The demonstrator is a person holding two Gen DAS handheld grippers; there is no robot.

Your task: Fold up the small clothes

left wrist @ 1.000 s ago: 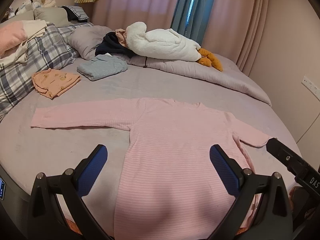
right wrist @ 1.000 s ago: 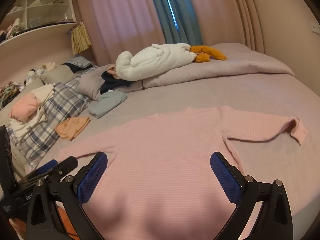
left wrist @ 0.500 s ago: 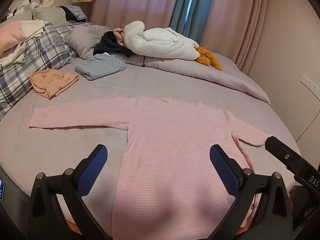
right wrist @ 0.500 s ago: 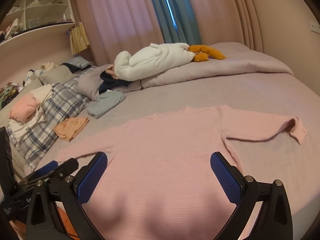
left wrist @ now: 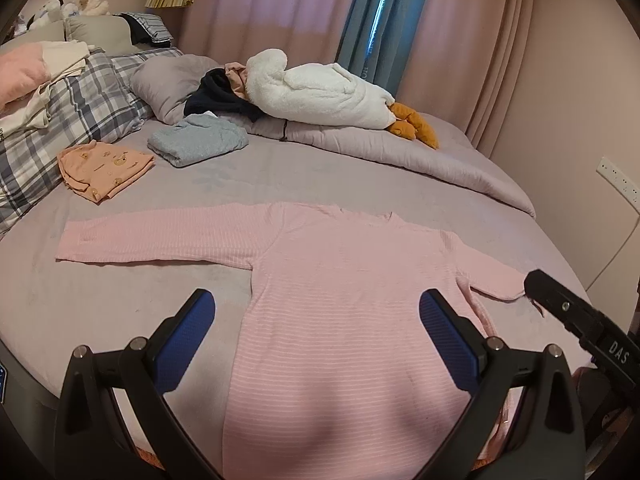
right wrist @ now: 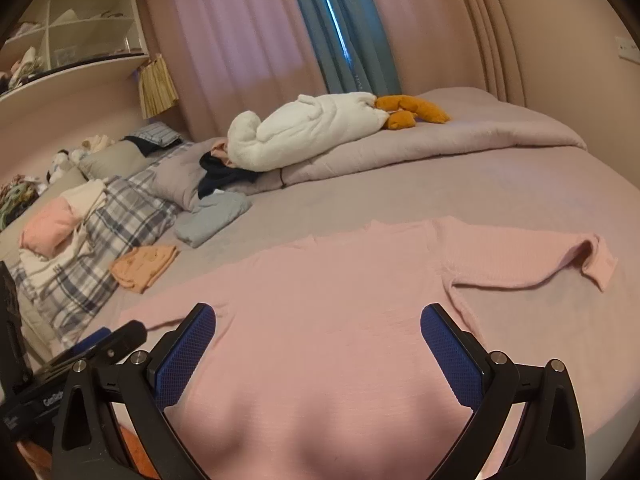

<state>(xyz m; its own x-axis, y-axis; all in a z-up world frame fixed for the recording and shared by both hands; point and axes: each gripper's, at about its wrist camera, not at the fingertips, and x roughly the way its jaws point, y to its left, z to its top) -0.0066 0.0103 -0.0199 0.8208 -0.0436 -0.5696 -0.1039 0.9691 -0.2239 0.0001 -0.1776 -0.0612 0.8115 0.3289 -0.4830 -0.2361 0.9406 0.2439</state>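
Note:
A pink striped long-sleeved top [left wrist: 340, 304] lies flat on the mauve bed [left wrist: 280, 172], neck away from me, both sleeves spread out. Its right cuff [right wrist: 598, 264] is turned up. My left gripper [left wrist: 316, 328] hovers open above the lower body of the top, holding nothing. My right gripper [right wrist: 318, 340] is also open and empty over the same part of the pink top [right wrist: 340, 300]. The right gripper's black body [left wrist: 580, 328] shows at the right edge of the left wrist view; the left one [right wrist: 80, 352] shows at lower left of the right wrist view.
A folded orange garment [left wrist: 104, 168] and a folded grey-blue one [left wrist: 198, 144] lie at the back left. Plaid pillows [left wrist: 72, 120], a white plush goose [left wrist: 320, 96] on a rolled quilt [left wrist: 400, 152], curtains and a wall stand beyond.
Both views have crept slightly forward and left; the top sits a little lower in frame. Both grippers stay open and nothing has been grasped.

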